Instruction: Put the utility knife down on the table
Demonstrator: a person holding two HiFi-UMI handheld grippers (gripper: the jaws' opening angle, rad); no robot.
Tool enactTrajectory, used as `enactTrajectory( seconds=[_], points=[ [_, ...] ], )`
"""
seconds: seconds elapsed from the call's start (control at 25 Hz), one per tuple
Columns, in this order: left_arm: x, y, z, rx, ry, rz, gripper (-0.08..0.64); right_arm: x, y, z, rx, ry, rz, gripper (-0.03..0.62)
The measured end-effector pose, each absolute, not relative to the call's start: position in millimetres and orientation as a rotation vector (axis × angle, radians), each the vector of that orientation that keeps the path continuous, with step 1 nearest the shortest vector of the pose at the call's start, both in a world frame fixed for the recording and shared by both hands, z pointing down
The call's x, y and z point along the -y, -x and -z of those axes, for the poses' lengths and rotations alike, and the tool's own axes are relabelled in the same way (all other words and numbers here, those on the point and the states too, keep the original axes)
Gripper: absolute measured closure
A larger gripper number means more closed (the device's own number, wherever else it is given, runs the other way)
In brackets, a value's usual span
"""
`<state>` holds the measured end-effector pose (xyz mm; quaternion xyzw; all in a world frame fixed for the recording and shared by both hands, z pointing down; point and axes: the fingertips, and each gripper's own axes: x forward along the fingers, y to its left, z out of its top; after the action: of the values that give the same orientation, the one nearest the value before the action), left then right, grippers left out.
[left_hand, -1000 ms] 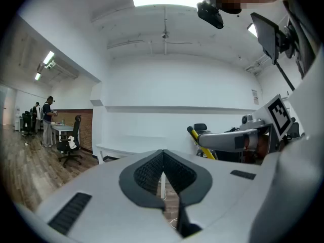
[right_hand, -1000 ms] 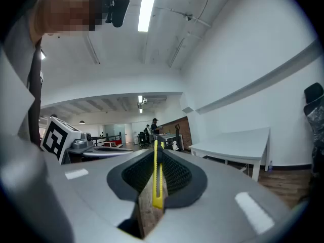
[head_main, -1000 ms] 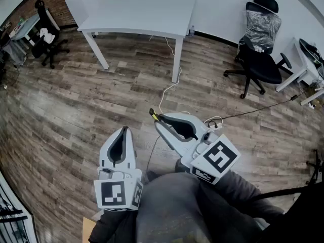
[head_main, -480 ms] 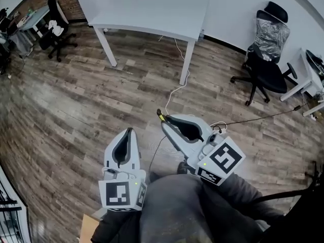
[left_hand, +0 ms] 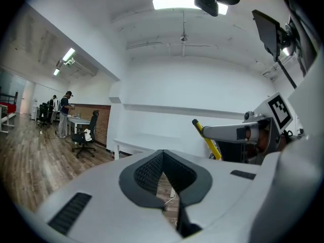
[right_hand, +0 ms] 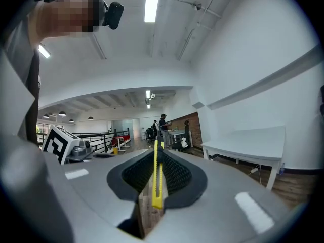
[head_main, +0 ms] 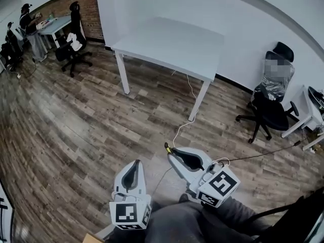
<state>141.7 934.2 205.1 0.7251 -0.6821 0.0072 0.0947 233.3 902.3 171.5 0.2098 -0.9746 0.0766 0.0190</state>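
A yellow and black utility knife (right_hand: 157, 178) stands edge-on between the jaws of my right gripper (right_hand: 157, 162), which is shut on it. In the head view the knife's tip (head_main: 167, 148) sticks out past the right gripper (head_main: 174, 156), low and right of centre. The left gripper view shows that knife (left_hand: 206, 139) at the right. My left gripper (head_main: 134, 167) is shut with nothing in it, its jaws meeting at a point (left_hand: 162, 156). The white table (head_main: 172, 44) stands well ahead by the wall, bare on top, and appears at right in the right gripper view (right_hand: 255, 142).
A white cable (head_main: 183, 128) runs over the wooden floor from the table's front leg (head_main: 199, 101) toward me. A black office chair (head_main: 269, 110) stands at the right. Another desk with chairs and people (head_main: 35, 32) is at the far left by a brick wall.
The head view has tilted up and the table has dropped toward mid-frame, with more wall in sight. Both grippers sit lower in the picture, still shut, the knife still in the right one.
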Motion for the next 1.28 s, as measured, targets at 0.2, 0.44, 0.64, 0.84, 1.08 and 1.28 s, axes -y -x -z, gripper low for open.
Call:
enactTrajectory(
  seconds=[0.2,0.44,0.64,0.84,1.08,1.28],
  points=[
    [-922.2,-125.5,-216.7,2.039,-2.106,-0.022,0.557,-882.9,-223.8,-166.2,3.032,-0.644,-0.211,0.541],
    [-863.7,-127.9,-227.7,2.085,-2.066,-0.114,0.557,-817.8,-240.3,-173.9,3.067,-0.659,-0.267,0.541],
    [-797.0,-150.7,-231.0,2.094,-2.050,-0.201,0.557,-747.6,-267.9,-183.8,3.076,-0.665,-0.337,0.541],
    [-747.9,-168.1,-236.7,2.116,-2.004,-0.274,0.557,-695.7,-287.3,-198.2,3.087,-0.627,-0.421,0.541],
    [-710.9,-184.7,-239.4,2.114,-2.011,-0.307,0.557,-659.0,-305.8,-205.5,3.089,-0.644,-0.452,0.541],
    [-695.2,-187.3,-239.3,2.096,-2.032,-0.285,0.557,-645.9,-302.3,-204.8,3.085,-0.651,-0.446,0.541]
  ],
)
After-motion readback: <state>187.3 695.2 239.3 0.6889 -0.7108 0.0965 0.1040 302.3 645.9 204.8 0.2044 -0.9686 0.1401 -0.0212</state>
